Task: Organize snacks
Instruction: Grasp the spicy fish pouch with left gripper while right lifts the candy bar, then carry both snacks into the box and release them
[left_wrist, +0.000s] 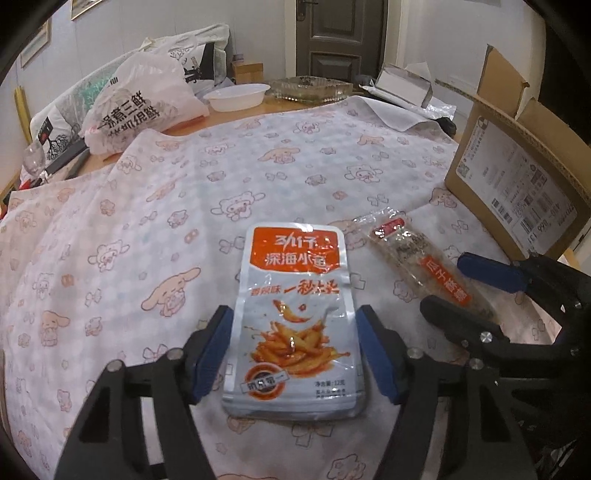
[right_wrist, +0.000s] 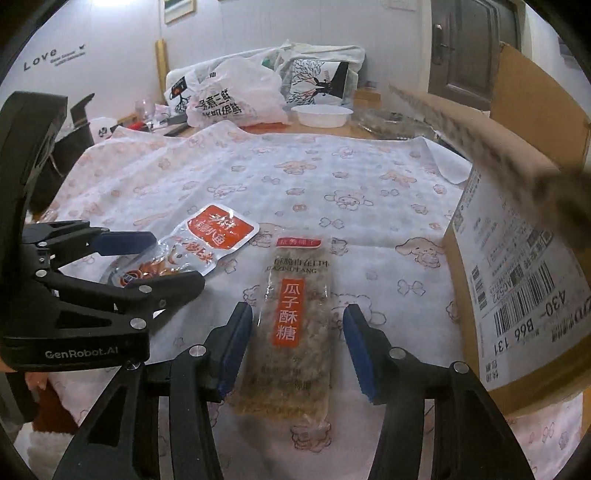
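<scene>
We see one cardboard box (right_wrist: 524, 258) standing open at the right edge of the desk (left_wrist: 155, 206); its inside is hidden from us. Far back sit one white bowl (left_wrist: 238, 96), seemingly empty, a glass tray (left_wrist: 310, 88) and a bulging plastic bag (left_wrist: 140, 99). Two snacks lie flat on the patterned cloth, side by side but apart: a fish pouch (left_wrist: 293, 317) and a seed bar (right_wrist: 293, 328). Our left tool (left_wrist: 293, 350) straddles the pouch, pads just off its edges, not pressing. Our right tool (right_wrist: 295, 354) straddles the bar with clear gaps either side, half wide. The cloth beyond both snacks is open up to the back clutter; the box crowds the right side.
</scene>
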